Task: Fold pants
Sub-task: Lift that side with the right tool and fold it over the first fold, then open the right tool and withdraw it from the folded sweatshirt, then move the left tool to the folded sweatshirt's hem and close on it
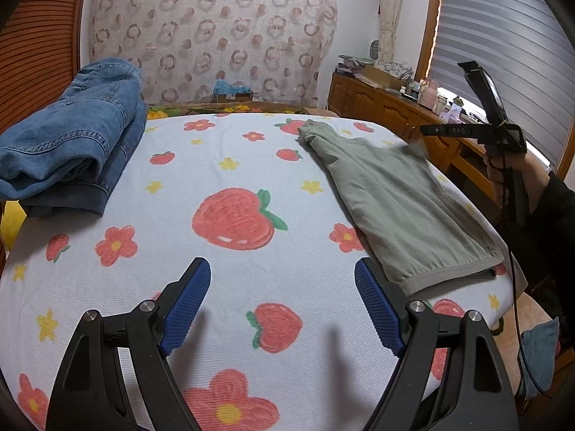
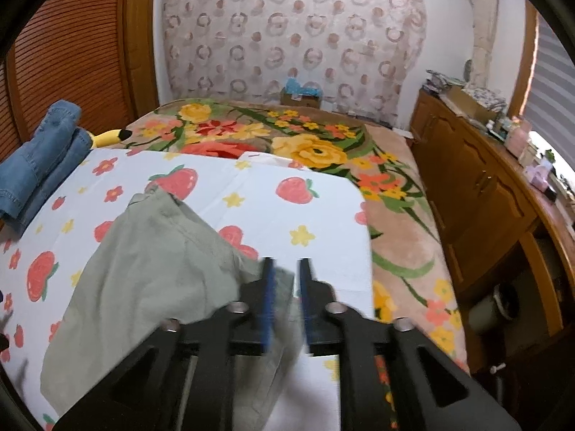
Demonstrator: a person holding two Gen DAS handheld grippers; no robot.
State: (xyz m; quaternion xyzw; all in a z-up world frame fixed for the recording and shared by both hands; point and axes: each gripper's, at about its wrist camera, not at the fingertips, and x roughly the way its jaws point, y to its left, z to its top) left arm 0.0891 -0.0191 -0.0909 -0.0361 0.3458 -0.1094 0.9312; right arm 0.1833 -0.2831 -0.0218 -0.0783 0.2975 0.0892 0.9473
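Grey-green pants (image 1: 395,194) lie flat along the right side of a strawberry-print sheet (image 1: 230,165), cuffs toward me. My left gripper (image 1: 284,276) hovers open over the bare sheet just left of the cuffs, nothing between its blue pads. In the right wrist view my right gripper (image 2: 287,262) is over the right edge of the pants (image 2: 151,269). Its pads stand a narrow gap apart with a blurred fold of the cloth between them, not pinched. The left wrist view shows the person's hand (image 1: 499,167) holding that gripper above the far right edge.
Folded blue jeans (image 1: 72,136) are stacked at the sheet's far left. A floral blanket (image 2: 323,151) covers the bed beyond the sheet. A wooden cabinet (image 2: 478,194) loaded with small items runs along the right wall. A patterned curtain (image 1: 215,36) hangs behind.
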